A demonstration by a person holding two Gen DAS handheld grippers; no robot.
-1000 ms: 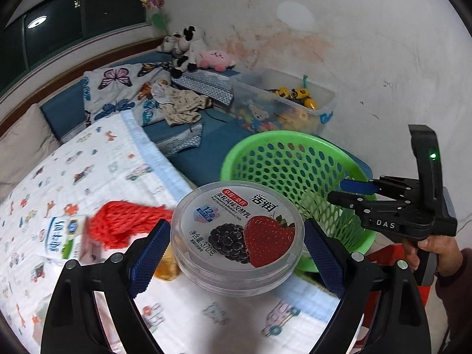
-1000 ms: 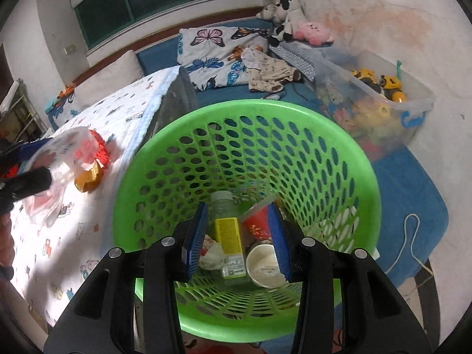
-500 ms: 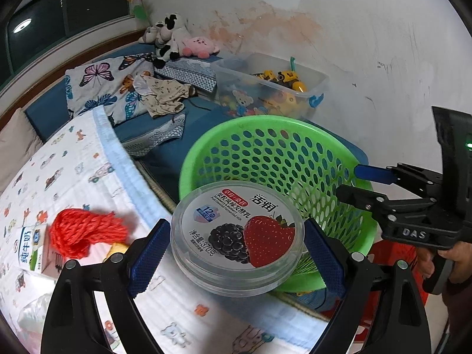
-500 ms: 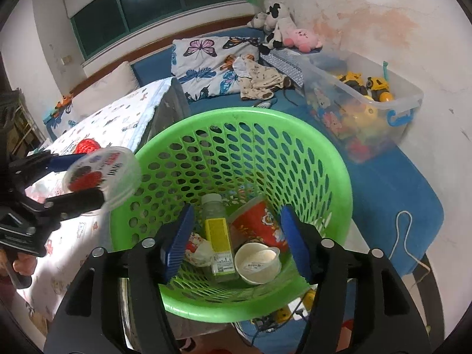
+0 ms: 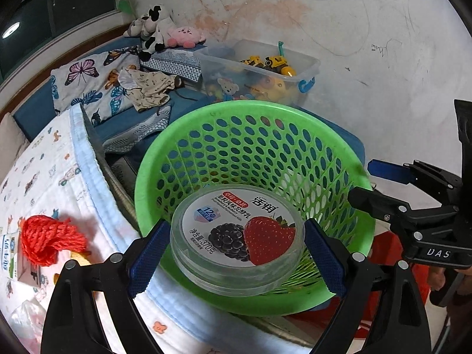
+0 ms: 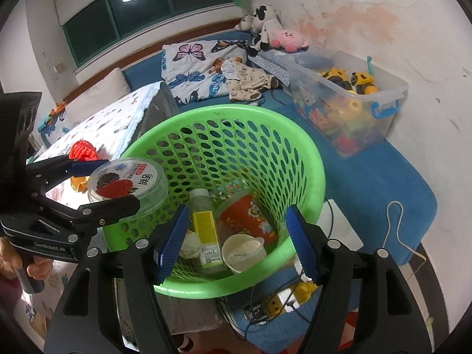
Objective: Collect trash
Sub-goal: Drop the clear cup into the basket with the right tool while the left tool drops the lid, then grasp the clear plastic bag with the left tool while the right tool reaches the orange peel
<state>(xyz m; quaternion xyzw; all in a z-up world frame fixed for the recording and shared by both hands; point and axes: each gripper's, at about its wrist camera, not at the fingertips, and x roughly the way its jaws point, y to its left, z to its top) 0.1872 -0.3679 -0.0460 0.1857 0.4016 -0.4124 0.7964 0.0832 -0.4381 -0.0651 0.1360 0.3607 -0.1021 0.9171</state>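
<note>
Since a second ago the left gripper point(image 5: 237, 253) has carried the round clear yogurt tub point(image 5: 237, 237) from above the patterned blanket point(image 5: 44, 183) to the rim of the green basket point(image 5: 295, 118), while the right gripper point(image 6: 236, 240) has just been opening, nothing between its fingers. The basket floor is partly hidden behind the right gripper's blue pads point(image 6: 172, 240), though a bottle point(image 6: 206, 230), a red cup point(image 6: 247, 216) and a white cup point(image 6: 243, 252) show there. The left gripper's pads press the tub's sides, holding it above the basket's near edge; the right one hangs half open over the basket, touching nothing
</note>
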